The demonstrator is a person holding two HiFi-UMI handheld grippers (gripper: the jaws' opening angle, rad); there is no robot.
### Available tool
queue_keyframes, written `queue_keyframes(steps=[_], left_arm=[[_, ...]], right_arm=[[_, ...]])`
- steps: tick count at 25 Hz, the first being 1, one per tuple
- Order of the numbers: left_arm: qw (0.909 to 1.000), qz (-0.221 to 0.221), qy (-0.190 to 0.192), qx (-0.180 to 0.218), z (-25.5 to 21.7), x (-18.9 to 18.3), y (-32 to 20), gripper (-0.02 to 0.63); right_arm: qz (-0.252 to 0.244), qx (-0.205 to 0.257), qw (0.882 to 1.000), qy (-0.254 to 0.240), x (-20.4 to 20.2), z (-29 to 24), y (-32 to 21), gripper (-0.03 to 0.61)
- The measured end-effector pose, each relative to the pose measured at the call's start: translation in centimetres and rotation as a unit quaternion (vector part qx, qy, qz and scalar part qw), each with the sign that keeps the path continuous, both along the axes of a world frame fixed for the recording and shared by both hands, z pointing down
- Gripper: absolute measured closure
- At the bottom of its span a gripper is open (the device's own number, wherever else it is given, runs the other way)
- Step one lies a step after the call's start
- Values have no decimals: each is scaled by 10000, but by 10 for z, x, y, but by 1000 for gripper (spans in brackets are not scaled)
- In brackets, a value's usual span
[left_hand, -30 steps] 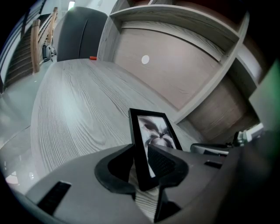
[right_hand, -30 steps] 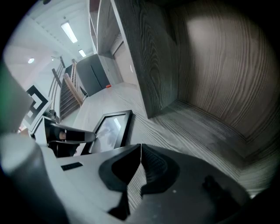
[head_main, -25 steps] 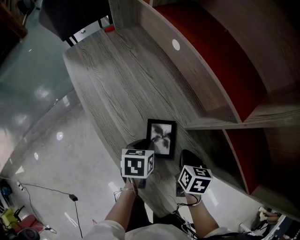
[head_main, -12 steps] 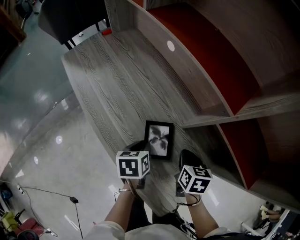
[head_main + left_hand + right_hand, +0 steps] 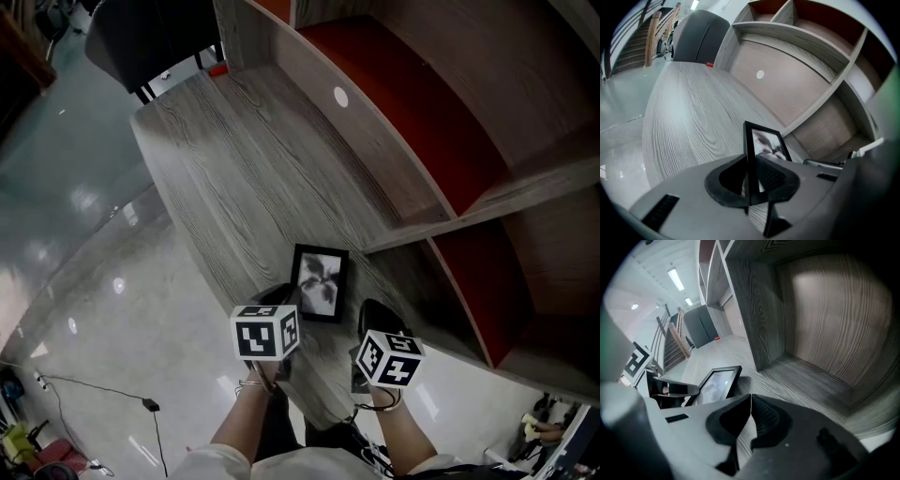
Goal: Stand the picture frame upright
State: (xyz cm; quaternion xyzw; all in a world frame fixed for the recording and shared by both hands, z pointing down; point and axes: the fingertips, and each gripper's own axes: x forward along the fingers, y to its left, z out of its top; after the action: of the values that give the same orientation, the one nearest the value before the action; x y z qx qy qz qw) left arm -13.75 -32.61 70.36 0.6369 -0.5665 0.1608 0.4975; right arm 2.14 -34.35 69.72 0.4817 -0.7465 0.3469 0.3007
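**A:** Head view first. Where's the task?

**B:** I see the picture frame lying face up on the desk, near its front edge. My left gripper is at the frame's near left side. My right gripper is just beside it, apart from it.

**A:** Left gripper view?

**B:** My jaws have just been closing, and they pinch the frame's left edge between them. I'd say the grasp is the step in hand.

**A:** Right gripper view?

**B:** The jaws are together with nothing in them. Next I'd tip the frame up slowly, keeping the right gripper ready to steady it.
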Motion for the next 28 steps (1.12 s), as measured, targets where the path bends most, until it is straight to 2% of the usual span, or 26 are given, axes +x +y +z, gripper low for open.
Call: queue_keyframes(steps=[13,28], left_arm=[[9991,-226,-30,368,-34,-3,14,540],[9960,103,-67,886,-92,2,33,540]], right_arm=[[64,238,9997,-55,5,-26,13,546],[347,731,9967,-109,8,-77,35,546]])
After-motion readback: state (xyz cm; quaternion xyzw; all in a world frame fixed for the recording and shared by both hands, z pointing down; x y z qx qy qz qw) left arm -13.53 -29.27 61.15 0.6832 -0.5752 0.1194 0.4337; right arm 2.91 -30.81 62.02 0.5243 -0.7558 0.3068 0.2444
